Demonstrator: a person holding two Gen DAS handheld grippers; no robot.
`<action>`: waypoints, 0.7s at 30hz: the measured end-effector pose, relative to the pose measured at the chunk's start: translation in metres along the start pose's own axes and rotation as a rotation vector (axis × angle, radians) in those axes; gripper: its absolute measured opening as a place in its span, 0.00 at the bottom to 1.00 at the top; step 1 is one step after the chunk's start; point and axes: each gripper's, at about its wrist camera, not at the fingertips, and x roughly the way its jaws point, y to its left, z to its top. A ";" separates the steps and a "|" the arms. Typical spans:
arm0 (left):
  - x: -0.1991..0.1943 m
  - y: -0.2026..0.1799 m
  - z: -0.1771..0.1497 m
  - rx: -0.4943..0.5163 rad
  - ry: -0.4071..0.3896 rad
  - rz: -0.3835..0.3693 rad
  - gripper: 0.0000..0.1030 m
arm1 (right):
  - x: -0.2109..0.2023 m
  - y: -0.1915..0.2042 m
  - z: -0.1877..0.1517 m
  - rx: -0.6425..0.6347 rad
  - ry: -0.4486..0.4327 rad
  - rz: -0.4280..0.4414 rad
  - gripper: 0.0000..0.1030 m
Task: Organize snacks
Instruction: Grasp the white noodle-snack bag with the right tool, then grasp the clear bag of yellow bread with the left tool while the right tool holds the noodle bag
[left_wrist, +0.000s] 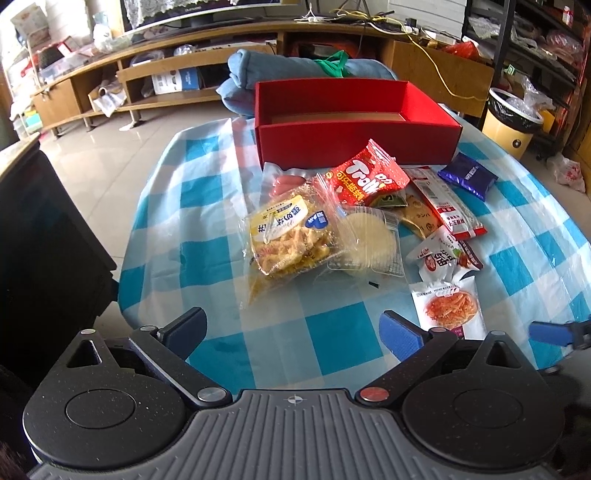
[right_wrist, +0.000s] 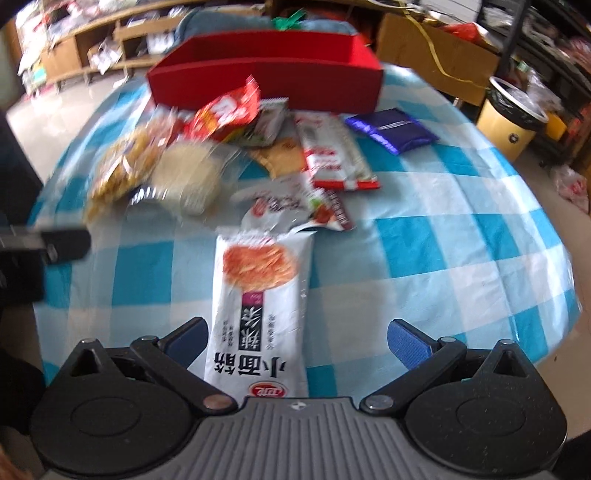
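Your red box (left_wrist: 354, 142) sits empty at the desk's (left_wrist: 332, 332) far side, snacks piled before it; both your left gripper (left_wrist: 291, 332) and right gripper (right_wrist: 297, 341) gape wide, the white noodle-snack packet (right_wrist: 258, 295) lying between the right's fingers

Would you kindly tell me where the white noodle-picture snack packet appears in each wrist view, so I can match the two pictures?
Left wrist view: the white noodle-picture snack packet lies at lower right, beside the left tongs' right finger.
Right wrist view: the packet lies at centre, its near end between the open right tongs.
Shared landmark: the red rectangular cardboard box behind the snack pile.
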 end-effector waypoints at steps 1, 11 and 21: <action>0.000 0.002 0.001 -0.004 -0.001 -0.003 0.98 | 0.004 0.003 0.000 -0.010 0.007 -0.003 0.95; -0.001 0.015 0.022 0.134 -0.054 -0.054 0.98 | 0.031 -0.005 0.002 -0.046 0.139 0.094 0.97; 0.055 -0.002 0.055 0.639 -0.026 -0.194 0.98 | 0.024 -0.028 0.027 -0.157 0.125 0.196 0.46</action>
